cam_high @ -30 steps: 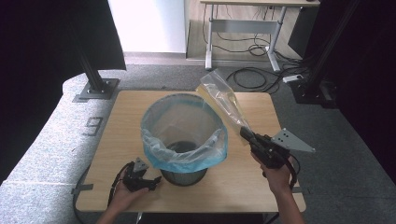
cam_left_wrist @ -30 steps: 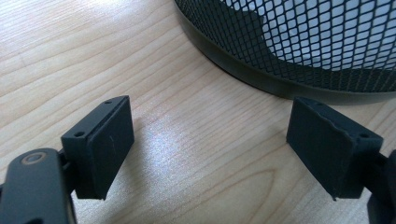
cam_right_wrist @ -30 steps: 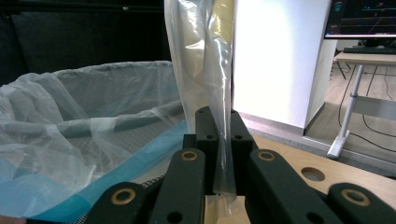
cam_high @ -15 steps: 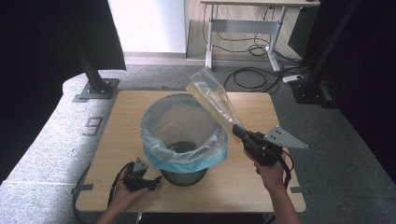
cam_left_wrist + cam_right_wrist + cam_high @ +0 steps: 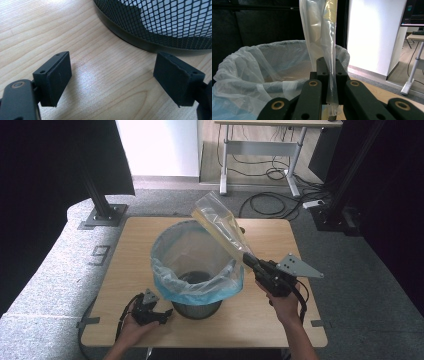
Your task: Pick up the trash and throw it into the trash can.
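Clamped tight, the right gripper [image 5: 248, 260] pinches one end of a clear plastic bag [image 5: 220, 225], whose long axis slants up and away toward the far left, above the rim of the mesh bin [image 5: 200, 307] with its blue liner [image 5: 200, 290]. Beside the bin's base, the left gripper [image 5: 167, 312] rests on the wooden table [image 5: 280, 240], jaws spread around nothing. Since half a second earlier, the bag has barely shifted.
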`<state>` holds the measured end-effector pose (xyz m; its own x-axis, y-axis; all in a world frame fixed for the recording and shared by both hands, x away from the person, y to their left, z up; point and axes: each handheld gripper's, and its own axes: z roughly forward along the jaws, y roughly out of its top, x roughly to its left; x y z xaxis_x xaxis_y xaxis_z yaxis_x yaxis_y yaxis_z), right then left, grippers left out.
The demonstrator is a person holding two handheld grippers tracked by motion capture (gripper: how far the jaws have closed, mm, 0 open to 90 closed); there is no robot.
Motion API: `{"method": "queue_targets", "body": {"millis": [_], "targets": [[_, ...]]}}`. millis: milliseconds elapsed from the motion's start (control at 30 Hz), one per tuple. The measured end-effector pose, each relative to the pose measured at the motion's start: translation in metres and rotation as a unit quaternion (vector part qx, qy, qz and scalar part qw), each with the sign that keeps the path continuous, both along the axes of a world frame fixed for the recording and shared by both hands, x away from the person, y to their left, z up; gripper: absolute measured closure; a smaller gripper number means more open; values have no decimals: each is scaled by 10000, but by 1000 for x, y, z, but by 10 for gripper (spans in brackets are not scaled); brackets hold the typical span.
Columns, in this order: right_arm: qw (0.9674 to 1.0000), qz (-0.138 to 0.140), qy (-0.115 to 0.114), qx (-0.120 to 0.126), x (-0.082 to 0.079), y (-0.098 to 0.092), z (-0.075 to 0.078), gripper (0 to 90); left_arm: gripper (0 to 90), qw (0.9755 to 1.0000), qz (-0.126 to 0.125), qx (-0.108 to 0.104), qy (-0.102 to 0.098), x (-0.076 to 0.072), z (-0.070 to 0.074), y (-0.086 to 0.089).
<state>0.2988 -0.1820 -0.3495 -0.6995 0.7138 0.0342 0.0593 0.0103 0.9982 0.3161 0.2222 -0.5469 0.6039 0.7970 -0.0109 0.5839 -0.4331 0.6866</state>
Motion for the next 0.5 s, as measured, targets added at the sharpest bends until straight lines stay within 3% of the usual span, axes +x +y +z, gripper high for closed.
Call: {"method": "queue_targets", "body": {"millis": [500], "targets": [[10000,50,-9,-14,-1,3,1,862,146,10000,-1,2,-1,0,0,0]]}}
